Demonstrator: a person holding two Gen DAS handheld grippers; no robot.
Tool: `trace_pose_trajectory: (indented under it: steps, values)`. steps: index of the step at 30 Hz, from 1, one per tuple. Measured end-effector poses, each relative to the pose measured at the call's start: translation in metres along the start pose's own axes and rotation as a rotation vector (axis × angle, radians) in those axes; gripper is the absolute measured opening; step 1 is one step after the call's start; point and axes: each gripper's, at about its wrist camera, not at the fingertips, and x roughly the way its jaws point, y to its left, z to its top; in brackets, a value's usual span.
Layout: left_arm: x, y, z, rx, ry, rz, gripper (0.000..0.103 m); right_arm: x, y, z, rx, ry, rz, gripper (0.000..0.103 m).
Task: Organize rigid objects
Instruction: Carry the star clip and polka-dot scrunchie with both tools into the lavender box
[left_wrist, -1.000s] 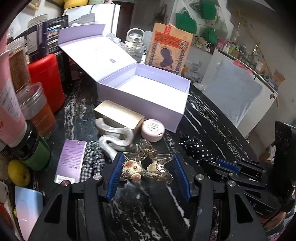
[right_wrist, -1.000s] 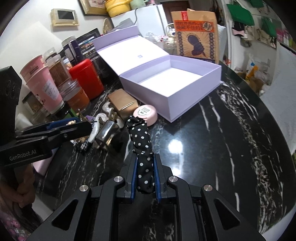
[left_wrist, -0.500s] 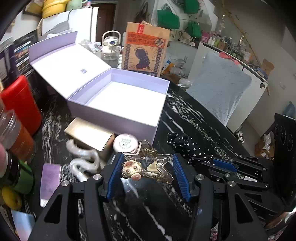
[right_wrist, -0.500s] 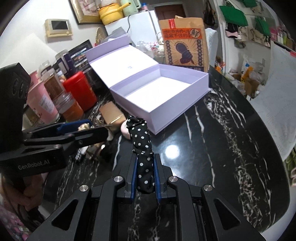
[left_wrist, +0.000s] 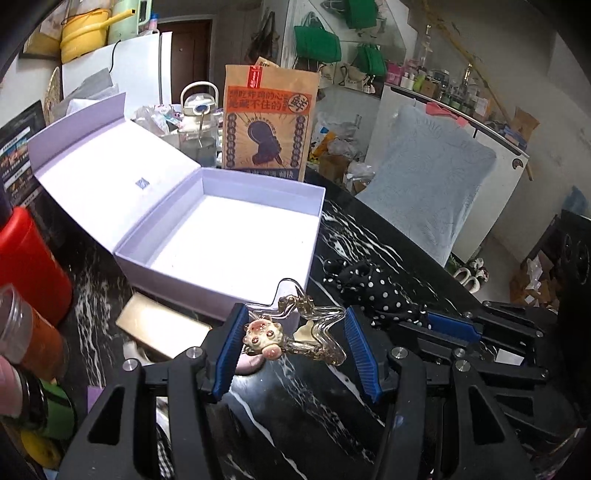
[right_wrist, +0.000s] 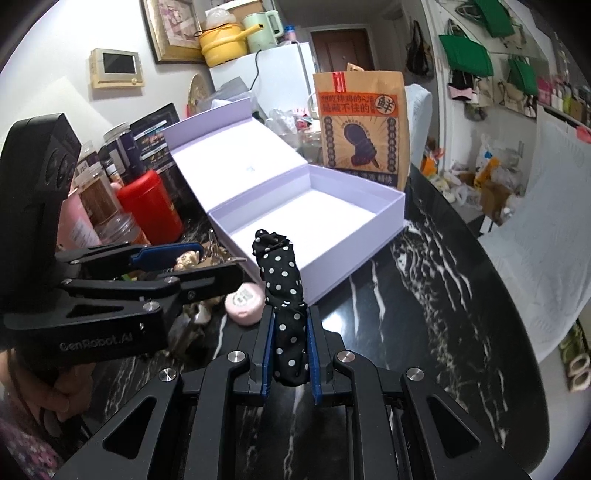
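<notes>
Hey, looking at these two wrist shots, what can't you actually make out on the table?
- Gold box: near end hidden behind the left gripper in the left wrist view.
- Pink round case: label print too small to read in the right wrist view.
- Star-shaped clear hair clip: mostly hidden by the left gripper's fingers in the right wrist view.
- Polka-dot scrunchie: lower end hidden inside the right gripper.

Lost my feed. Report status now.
Left gripper shut on star hair clip. Right gripper shut on polka-dot scrunchie. Lavender box open, empty. Path clear.
</notes>
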Motion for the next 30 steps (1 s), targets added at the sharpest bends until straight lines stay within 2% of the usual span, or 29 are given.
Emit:
trace_pose_trajectory:
  steps: [19,30]
  values:
    - [0.032,0.018,0.043,-0.008,-0.003,0.013,0.054,0.026,-0.019,0.043,-0.044,-0.003,-0.006,0.016]
    - [0.045,0.035,0.076,0.024,-0.024,0.053,0.054,0.050,-0.027,0.073,-0.051,-0.010,-0.012,0.016]
